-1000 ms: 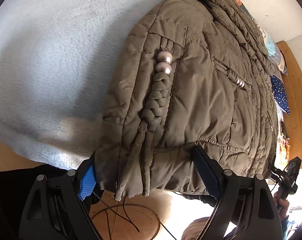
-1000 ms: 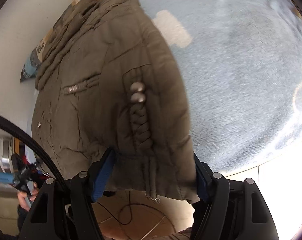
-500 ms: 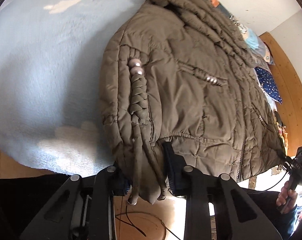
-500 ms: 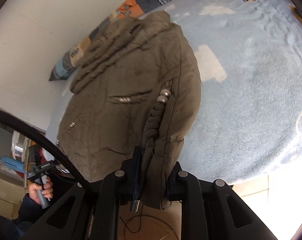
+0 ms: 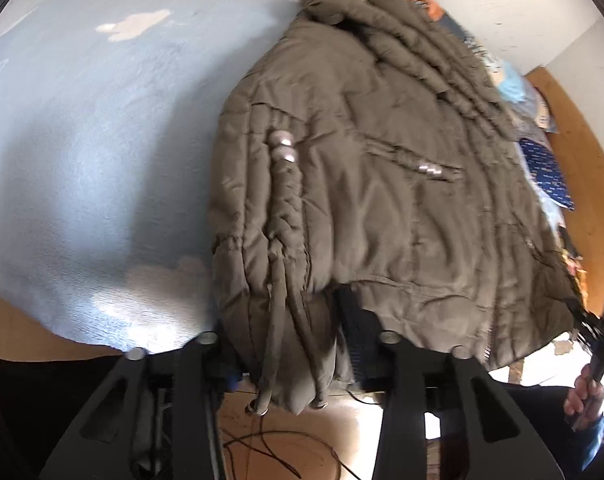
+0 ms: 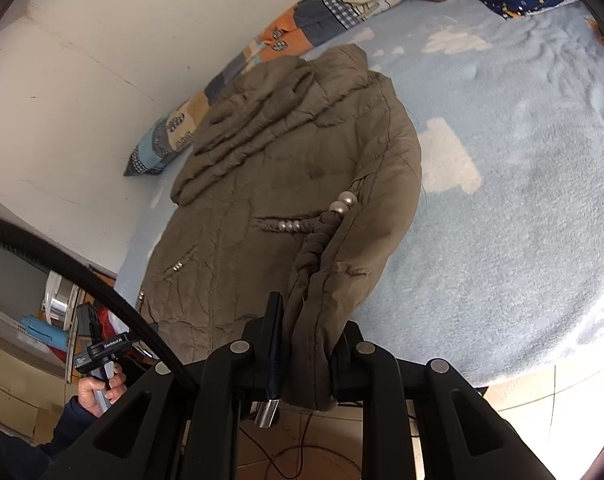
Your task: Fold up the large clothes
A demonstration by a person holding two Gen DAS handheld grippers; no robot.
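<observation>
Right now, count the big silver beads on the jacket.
2, side by side: bead one atop the braid, bead two just below. Smaller beads sit on the pocket; others may be hidden in folds.

An olive-brown quilted jacket [image 5: 382, 184] is spread on a pale blue fleece blanket, collar farthest away. A braided cord with two silver beads [image 6: 344, 205] runs down each cuff, and both cuffs are bunched together at the near edge.
</observation>
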